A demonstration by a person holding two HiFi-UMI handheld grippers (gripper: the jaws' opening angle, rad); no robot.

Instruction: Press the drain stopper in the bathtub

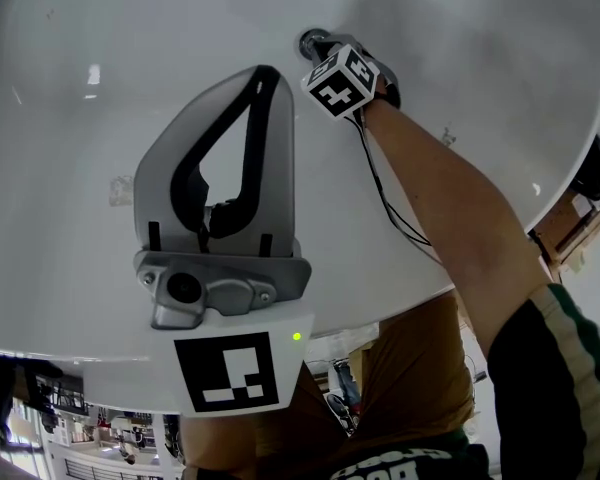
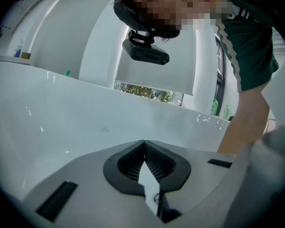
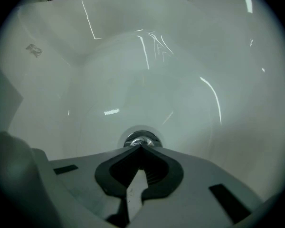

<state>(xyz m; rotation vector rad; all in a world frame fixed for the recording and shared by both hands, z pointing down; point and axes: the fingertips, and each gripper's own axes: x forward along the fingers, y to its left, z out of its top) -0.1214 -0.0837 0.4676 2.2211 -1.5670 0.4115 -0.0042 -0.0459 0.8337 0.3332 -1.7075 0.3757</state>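
Right tongs (image 3: 140, 147): closed, tips meeting in a single point, nothing held between them. In the right gripper view that point lies directly over the near edge of the drain stopper (image 3: 141, 139), a round chrome cap seated in its ring on the floor of the bathtub (image 3: 190, 80). The view looks squarely onto the floor, so the tongs point down into the basin. The tips appear to be at the stopper's surface. Actual contact cannot be confirmed, as the tongs' own body covers the near half of the cap.

Governing relation: the stopper lies straight ahead of the closed tips, along their own line, with no sideways offset visible. The cap is round and has no long axis. The only direction that matters is the push down into the drain. In my judgement the press calls for a straight advance along the tongs' present line, kept on the crown so the narrow point does not skid off the polished metal.

Left tongs (image 2: 144, 142): closed and empty, facing the white tub wall. In the head view they hang well apart from the drain and nearer the person. The right hand is plainly the nearer one.
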